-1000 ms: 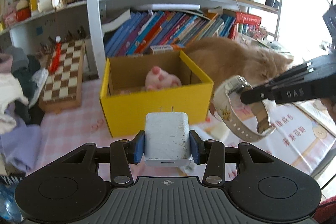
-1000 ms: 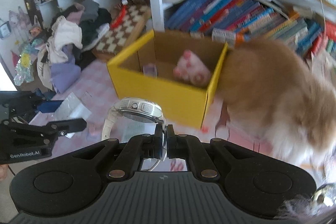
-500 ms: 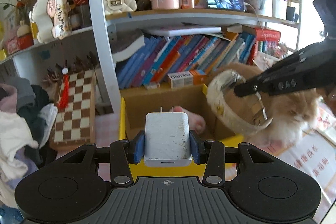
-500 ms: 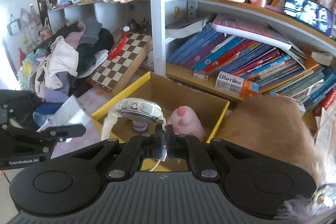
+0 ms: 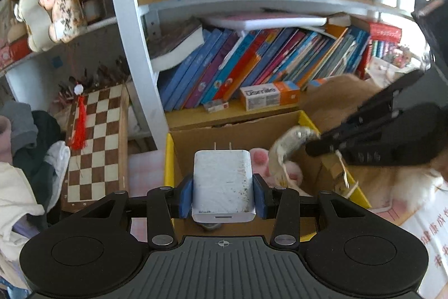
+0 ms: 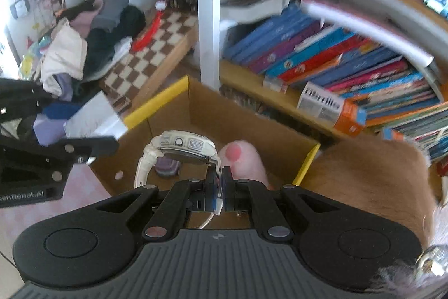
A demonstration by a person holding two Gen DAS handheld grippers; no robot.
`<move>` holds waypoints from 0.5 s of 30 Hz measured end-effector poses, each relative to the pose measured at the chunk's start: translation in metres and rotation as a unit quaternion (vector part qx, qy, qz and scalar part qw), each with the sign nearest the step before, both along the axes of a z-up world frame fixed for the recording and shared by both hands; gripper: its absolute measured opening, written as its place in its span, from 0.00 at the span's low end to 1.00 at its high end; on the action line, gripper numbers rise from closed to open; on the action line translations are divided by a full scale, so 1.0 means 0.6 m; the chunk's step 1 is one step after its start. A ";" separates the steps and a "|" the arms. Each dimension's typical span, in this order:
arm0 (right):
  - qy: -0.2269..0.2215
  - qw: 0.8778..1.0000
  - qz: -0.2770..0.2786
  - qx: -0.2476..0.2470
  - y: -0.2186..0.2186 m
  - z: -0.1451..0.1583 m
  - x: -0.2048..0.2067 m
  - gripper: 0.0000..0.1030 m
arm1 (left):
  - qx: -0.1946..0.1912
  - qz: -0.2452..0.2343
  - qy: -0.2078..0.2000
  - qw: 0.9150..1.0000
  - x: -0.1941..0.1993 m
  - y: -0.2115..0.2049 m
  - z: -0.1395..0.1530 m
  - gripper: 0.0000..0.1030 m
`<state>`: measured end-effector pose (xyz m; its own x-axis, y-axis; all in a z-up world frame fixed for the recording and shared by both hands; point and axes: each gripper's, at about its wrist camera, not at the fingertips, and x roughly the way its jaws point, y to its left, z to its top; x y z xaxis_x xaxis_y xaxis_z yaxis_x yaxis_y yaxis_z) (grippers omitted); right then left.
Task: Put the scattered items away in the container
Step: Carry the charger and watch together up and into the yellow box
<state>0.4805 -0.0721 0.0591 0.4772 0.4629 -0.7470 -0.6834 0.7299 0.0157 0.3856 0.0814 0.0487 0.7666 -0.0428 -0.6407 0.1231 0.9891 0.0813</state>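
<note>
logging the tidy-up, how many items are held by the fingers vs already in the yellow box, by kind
held, charger: 1
held, white watch: 1
in the yellow box, pink paw toy: 1
in box, small purple item: 1
total: 4

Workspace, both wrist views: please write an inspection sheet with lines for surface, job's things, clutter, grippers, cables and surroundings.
Surface: pink checked cloth beside the yellow box.
Job's things: white charger and white watch both held above the open box; pink paw toy and a small purple item lie inside.
Clutter: clothes pile; chessboard propped by the shelf.
Grippers: left gripper shut on the charger; right gripper shut on the watch strap.
Cables: nothing seen.
Surroundings: bookshelf with leaning books; orange cat right beside the box.
</note>
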 end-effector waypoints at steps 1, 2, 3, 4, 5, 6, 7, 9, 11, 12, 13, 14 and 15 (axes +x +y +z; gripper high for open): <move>0.008 1.000 0.004 -0.005 0.004 -0.011 0.006 0.03 | -0.001 0.003 0.005 1.000 0.009 0.000 -0.005 0.40; 0.017 1.000 0.008 -0.010 0.009 -0.022 0.013 0.03 | -0.002 0.003 0.010 1.000 0.016 -0.001 -0.010 0.40; 0.025 1.000 0.012 -0.015 0.013 -0.032 0.019 0.03 | 0.000 0.003 0.016 1.000 0.025 -0.002 -0.015 0.40; 0.032 0.999 0.016 -0.019 0.017 -0.042 0.023 0.03 | 0.002 0.002 0.022 1.000 0.034 -0.003 -0.021 0.40; 0.039 0.999 0.020 -0.023 0.022 -0.051 0.028 0.03 | 0.005 0.002 0.027 1.000 0.041 -0.004 -0.026 0.40; 0.045 0.998 0.024 -0.027 0.026 -0.059 0.033 0.03 | 0.007 0.004 0.032 0.999 0.050 -0.005 -0.031 0.40; 0.052 0.998 0.027 -0.031 0.030 -0.068 0.037 0.03 | 0.007 0.006 0.037 0.999 0.058 -0.005 -0.035 0.40; 0.063 0.997 0.032 -0.040 0.037 -0.082 0.047 0.03 | 0.004 0.008 0.048 0.999 0.076 -0.003 -0.044 0.40; 0.069 0.996 0.039 -0.050 0.044 -0.094 0.054 0.03 | 0.008 0.005 0.059 0.998 0.092 -0.004 -0.051 0.40; 0.073 0.995 0.043 -0.055 0.048 -0.101 0.058 0.03 | 0.012 0.002 0.065 0.998 0.101 -0.006 -0.056 0.40; 0.076 0.994 0.047 -0.060 0.052 -0.107 0.062 0.03 | 0.017 -0.001 0.073 0.997 0.111 -0.008 -0.062 0.40; 0.080 0.993 0.052 -0.067 0.056 -0.112 0.066 0.04 | 0.022 -0.004 0.081 0.996 0.121 -0.010 -0.067 0.40; 0.083 0.992 0.058 -0.073 0.061 -0.117 0.070 0.04 | 0.028 -0.007 0.090 0.996 0.132 -0.012 -0.074 0.40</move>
